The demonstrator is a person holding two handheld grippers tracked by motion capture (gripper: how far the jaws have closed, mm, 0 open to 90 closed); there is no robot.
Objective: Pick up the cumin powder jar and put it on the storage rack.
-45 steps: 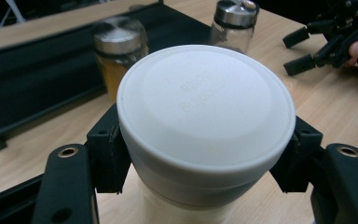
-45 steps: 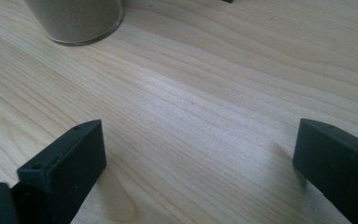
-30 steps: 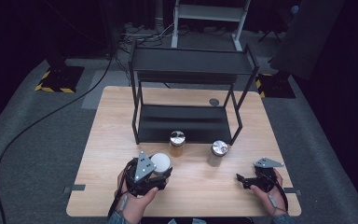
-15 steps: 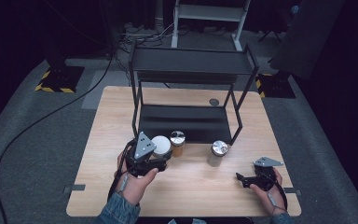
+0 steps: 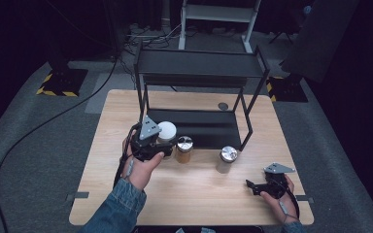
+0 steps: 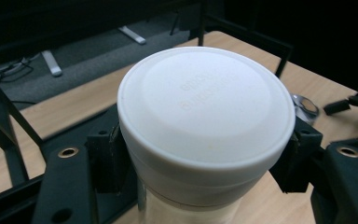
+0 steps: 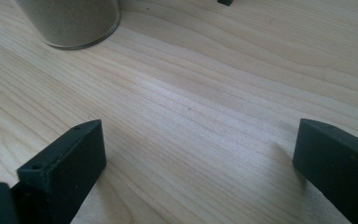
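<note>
Near the front of the black shelf rack (image 5: 199, 97), my left gripper (image 5: 150, 141) squeezes a white-lidded jar (image 5: 166, 131) and holds it up off the tabletop (image 5: 199, 199), just beside a jar of brown stuff (image 5: 183, 149). My right gripper (image 5: 260, 186) rests low on the wood with its jaws wide apart, grasping nothing, near a silver-lidded jar (image 5: 227, 158).

White jar (image 6: 205, 130) hides its own base; lid lettering too faint to read
</note>
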